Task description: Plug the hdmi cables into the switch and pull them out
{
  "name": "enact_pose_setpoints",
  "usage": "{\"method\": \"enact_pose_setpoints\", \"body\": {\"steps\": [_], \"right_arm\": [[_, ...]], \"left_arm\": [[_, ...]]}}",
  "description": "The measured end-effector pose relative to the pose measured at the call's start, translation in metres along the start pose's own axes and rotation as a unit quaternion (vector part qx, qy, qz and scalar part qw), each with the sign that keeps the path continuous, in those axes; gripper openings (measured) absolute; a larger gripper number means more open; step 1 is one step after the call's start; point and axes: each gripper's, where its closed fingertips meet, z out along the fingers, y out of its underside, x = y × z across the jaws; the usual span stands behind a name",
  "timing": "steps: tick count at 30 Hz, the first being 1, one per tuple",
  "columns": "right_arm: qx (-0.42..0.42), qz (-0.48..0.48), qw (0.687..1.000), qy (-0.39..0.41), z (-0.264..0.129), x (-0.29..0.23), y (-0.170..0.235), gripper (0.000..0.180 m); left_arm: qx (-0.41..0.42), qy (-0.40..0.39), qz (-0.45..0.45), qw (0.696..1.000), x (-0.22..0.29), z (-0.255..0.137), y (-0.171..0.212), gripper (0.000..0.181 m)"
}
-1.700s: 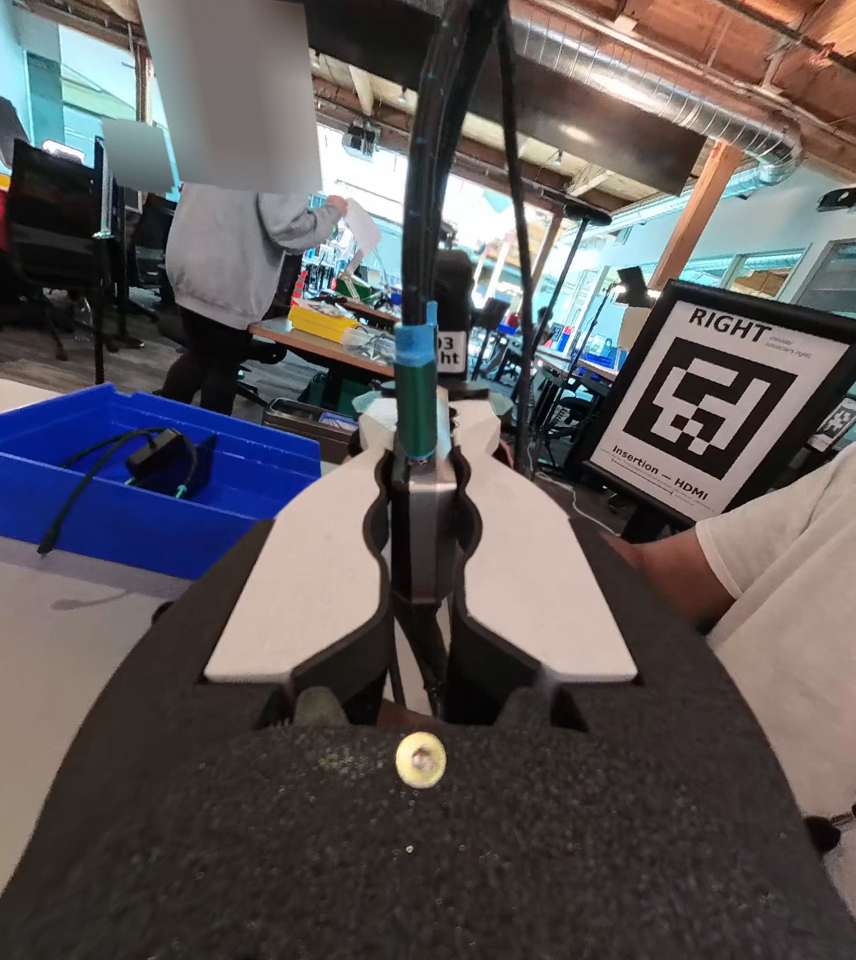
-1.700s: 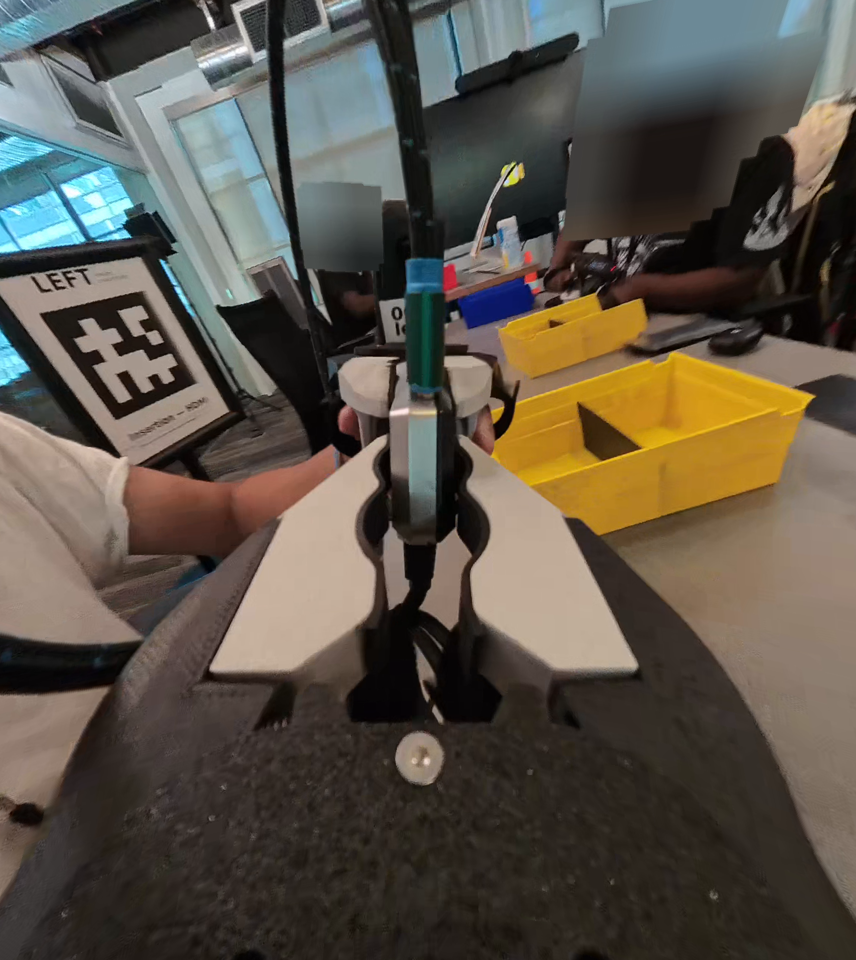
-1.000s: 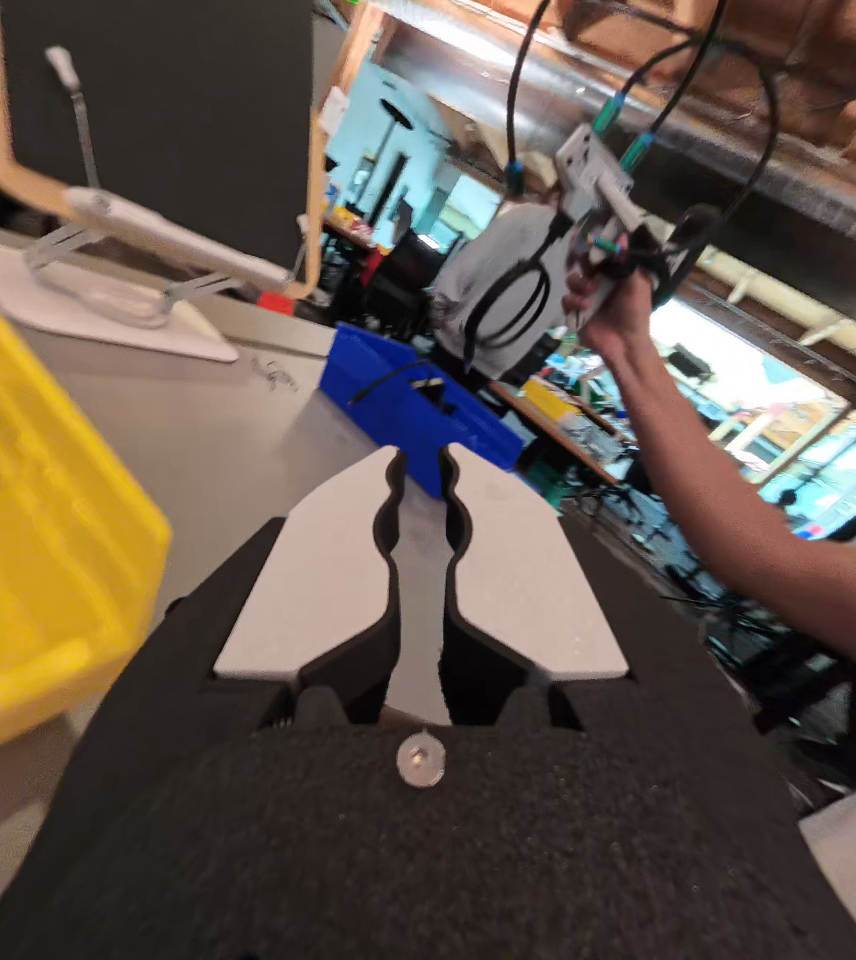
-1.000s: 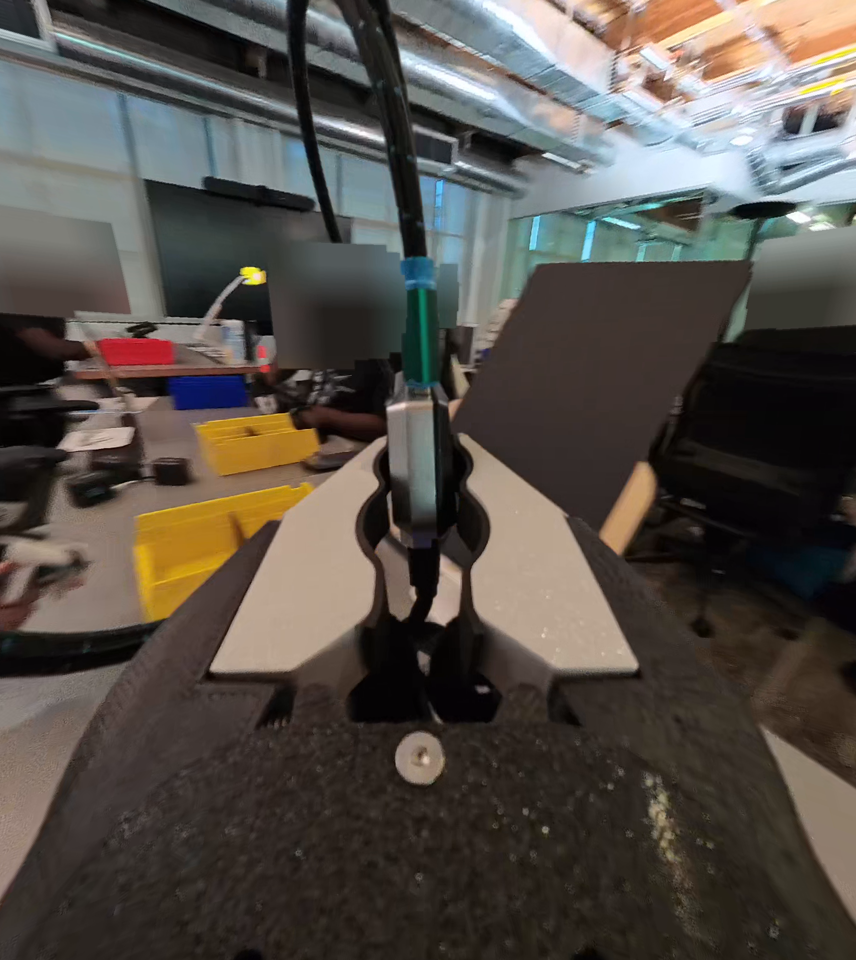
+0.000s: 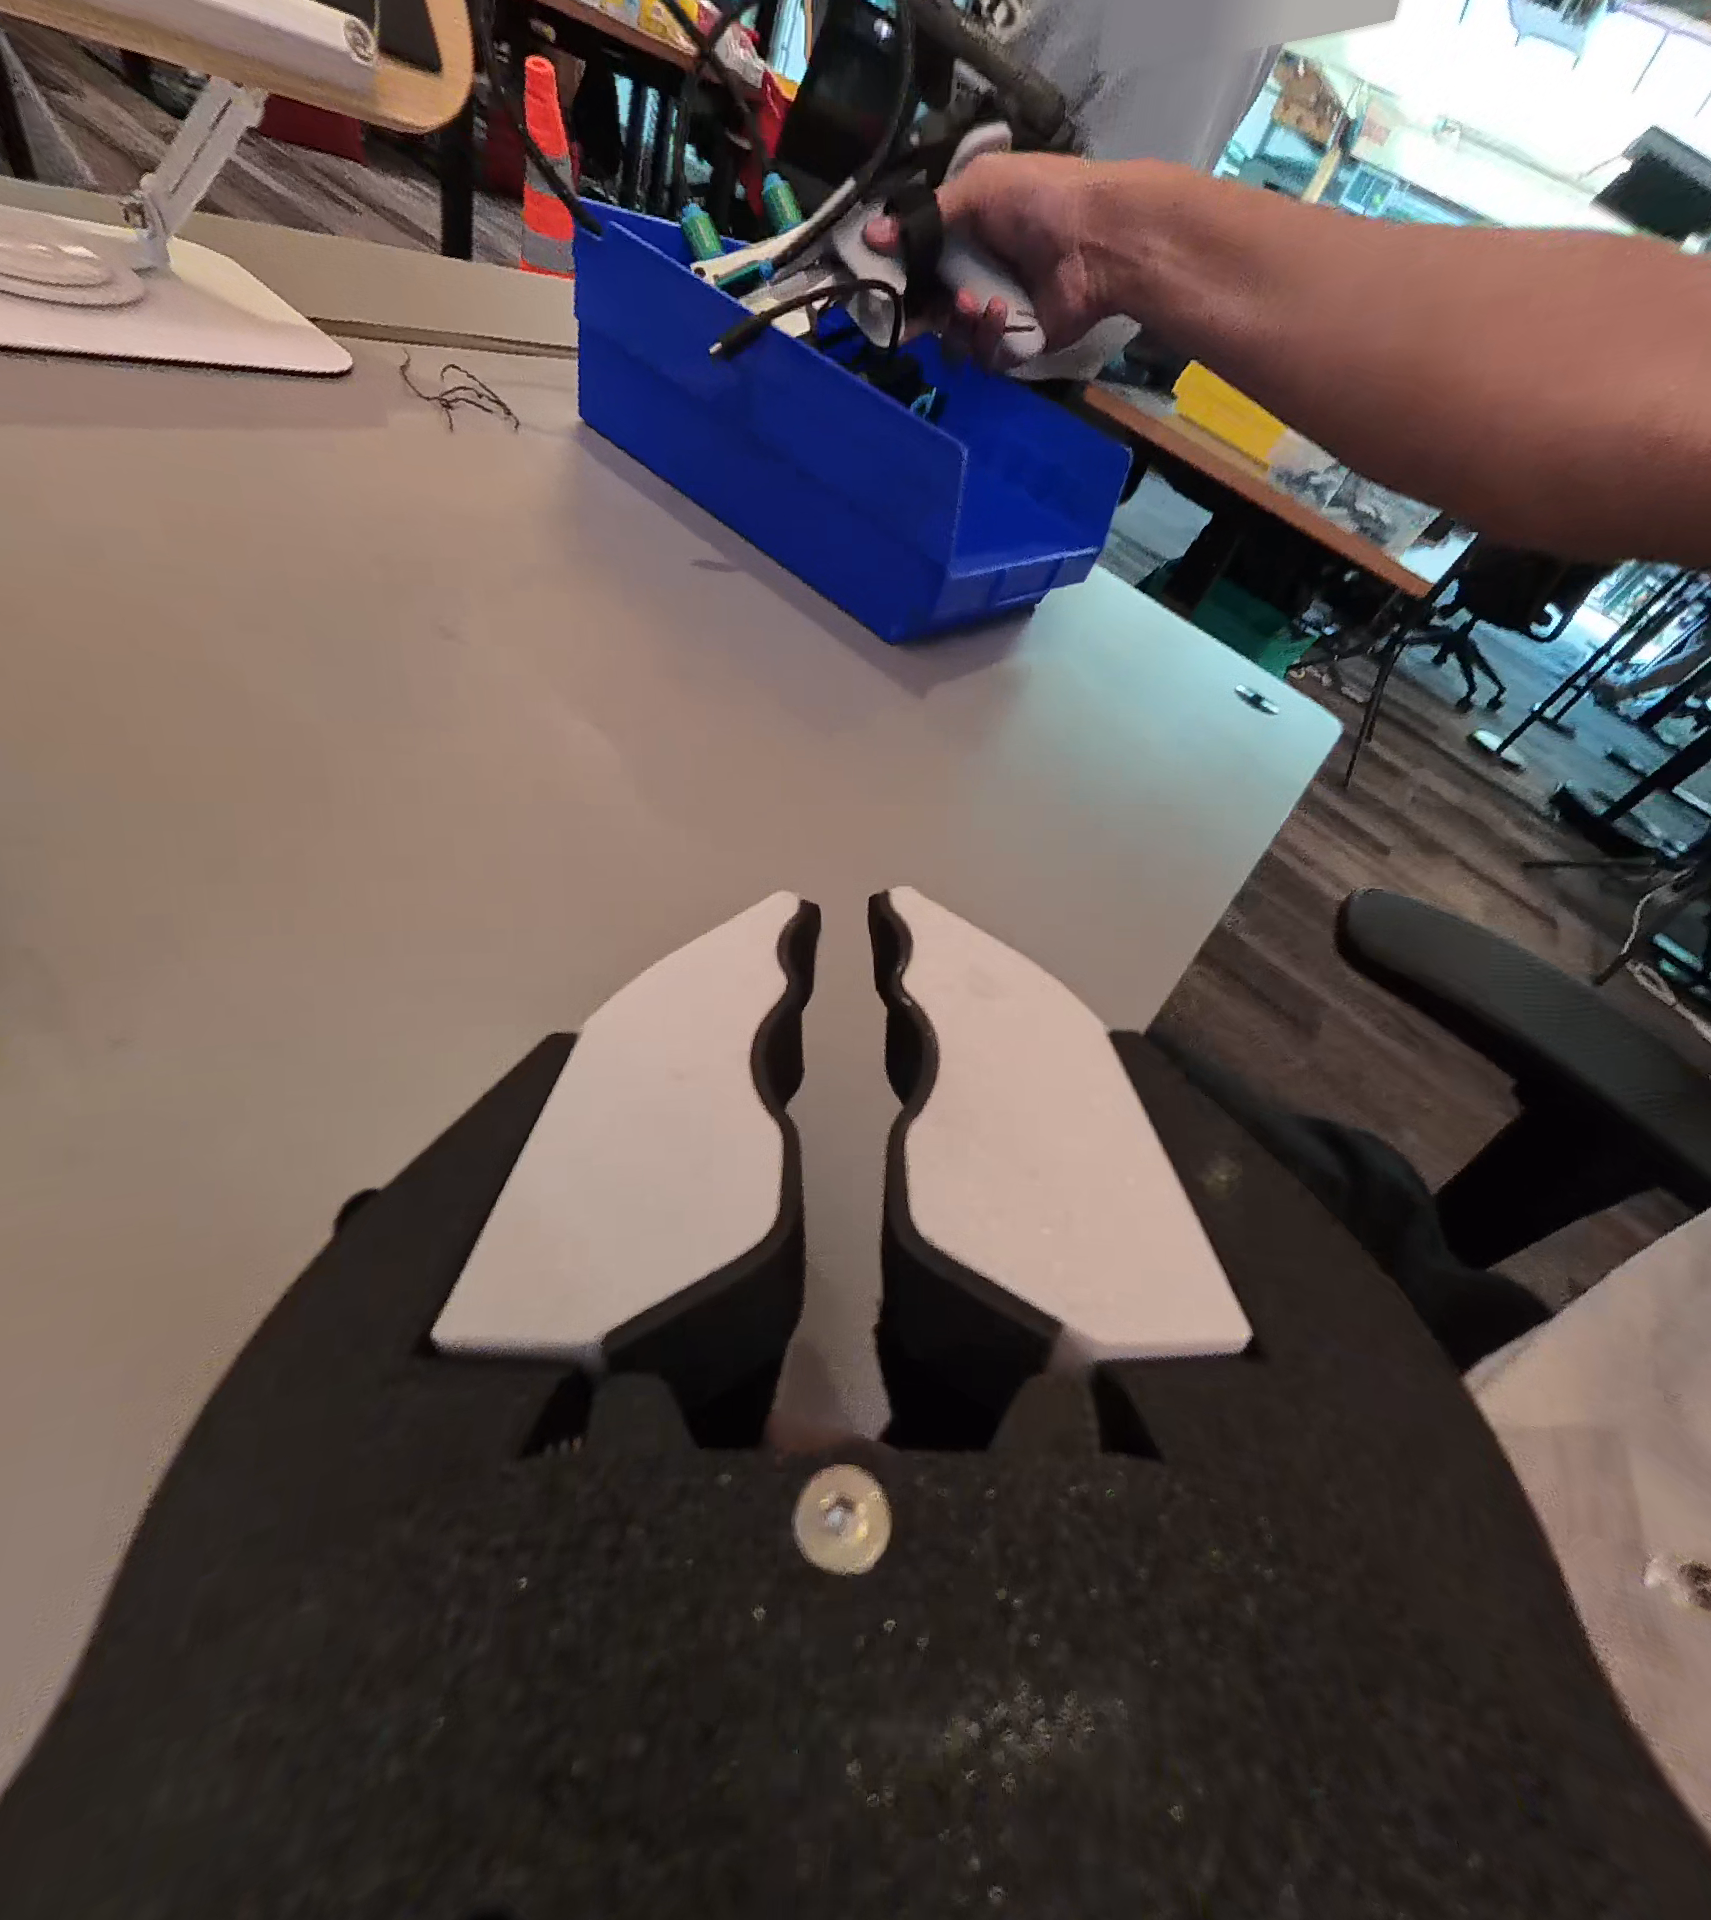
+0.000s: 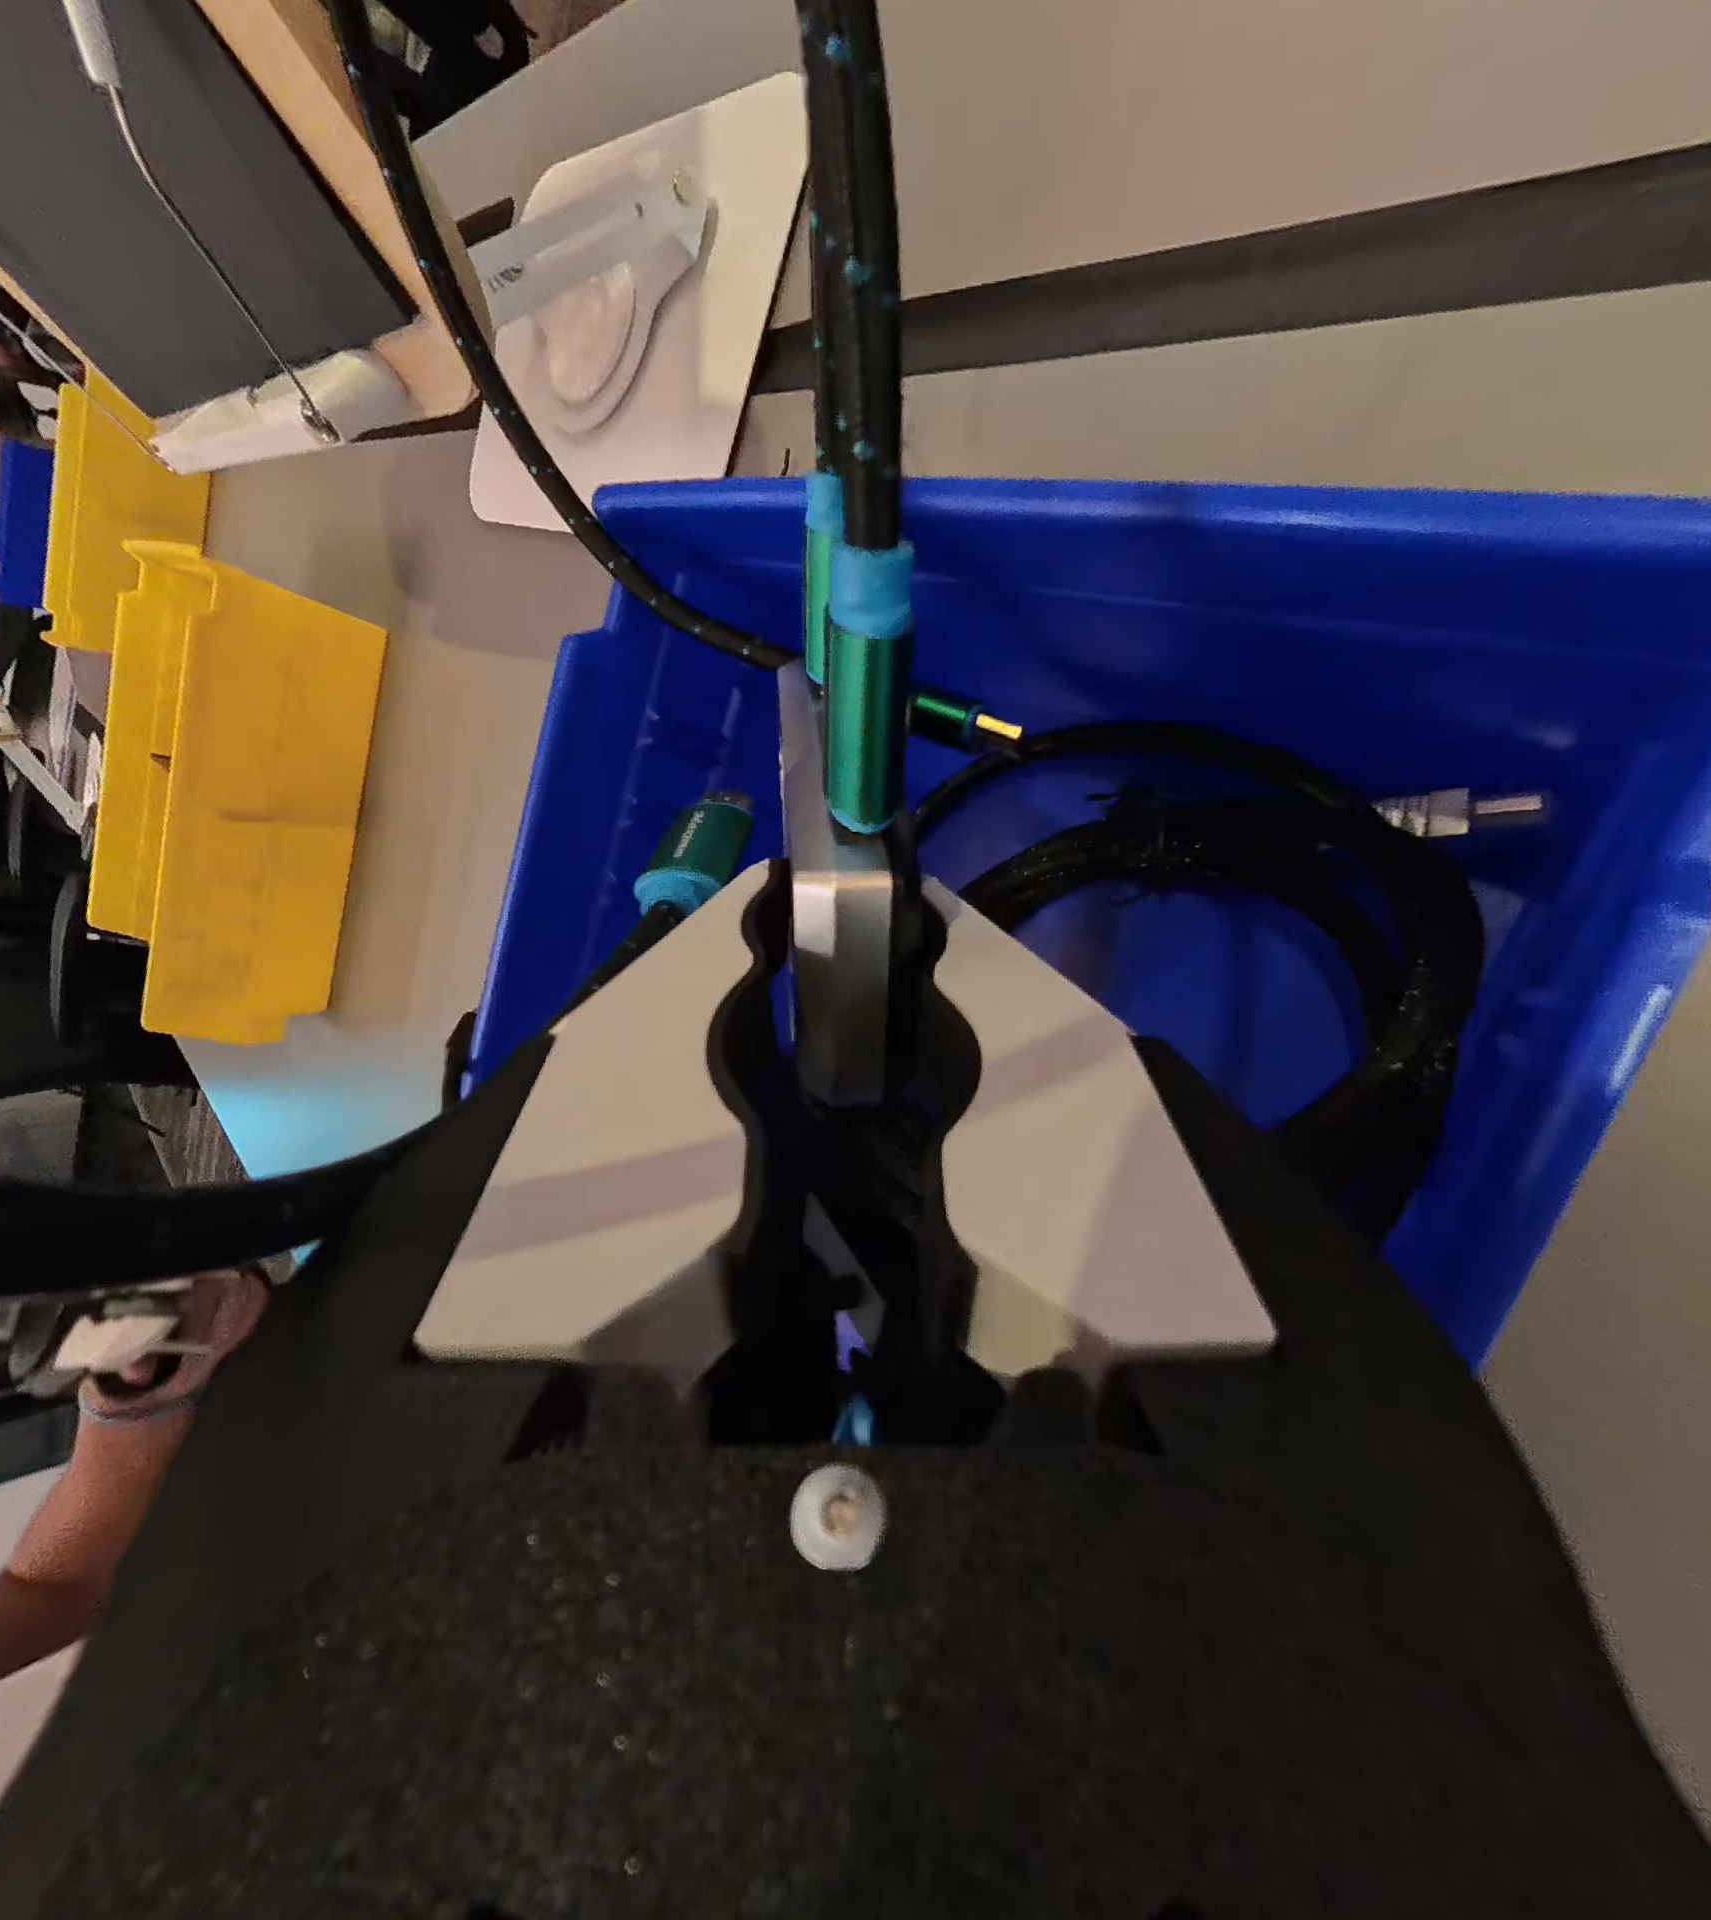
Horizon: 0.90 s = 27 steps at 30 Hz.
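Right tongs: my right tongs [image 6: 843,935] are pinching the silver switch [image 6: 835,966] edge-on, over the open blue bin [image 6: 1246,582].
Left tongs: my left tongs [image 5: 843,914] carry nothing; the jaws stand a narrow slot apart, over bare tabletop [image 5: 311,727], with the blue bin well ahead of them and a little to the right.
Switch: a thin, flat metal slab, sticking out ahead of the right tips. I judge it light, rigid and rather slick, so the wavy pads need to bear on its broad faces, which they do.
Plugged cables: two green-sleeved plugs [image 6: 861,717] with blue tape collars sit in the switch's far edge, their black braided cables [image 6: 851,260] running on ahead and out of view.
Cable feel: I reckon the braid is stiff and springy, so it will tug the switch sideways as I move.
Where to hold: for pulling, take the hard green sleeve just ahead of the switch, never the braid.
Bin contents: under and ahead of the right tips lie a coiled black cable [image 6: 1350,935] and a loose green plug [image 6: 700,831] to the left.
Far left of the right tongs: yellow bins [image 6: 238,810].
Risk: the loose coil could snag on the hanging cables.
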Motion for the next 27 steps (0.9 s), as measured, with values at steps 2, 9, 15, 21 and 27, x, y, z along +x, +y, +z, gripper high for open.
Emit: {"method": "enact_pose_setpoints", "body": {"steps": [2,9,15,21,27], "right_arm": [[0.007,0.001,1.0,0.017,-0.005,0.001,-0.005,0.024],[0.009,-0.046,0.998,0.05,-0.026,-0.008,0.008,0.04],[0.053,-0.079,0.993,0.067,-0.044,-0.013,0.009,0.05],[0.111,-0.103,0.986,0.075,-0.08,-0.021,0.014,0.051],[0.255,-0.164,0.942,0.143,-0.136,-0.055,0.047,0.051]], "left_arm": [[0.007,-0.006,0.0,1.0,0.009,-0.003,0.0,0.011],[-0.001,-0.038,0.063,0.997,0.012,-0.024,0.01,0.015],[0.025,-0.031,0.021,0.999,0.006,-0.033,0.005,0.016],[0.028,-0.046,0.02,0.998,-0.006,-0.039,0.004,0.016],[0.042,-0.164,0.077,0.983,-0.047,-0.058,-0.009,0.016]]}}
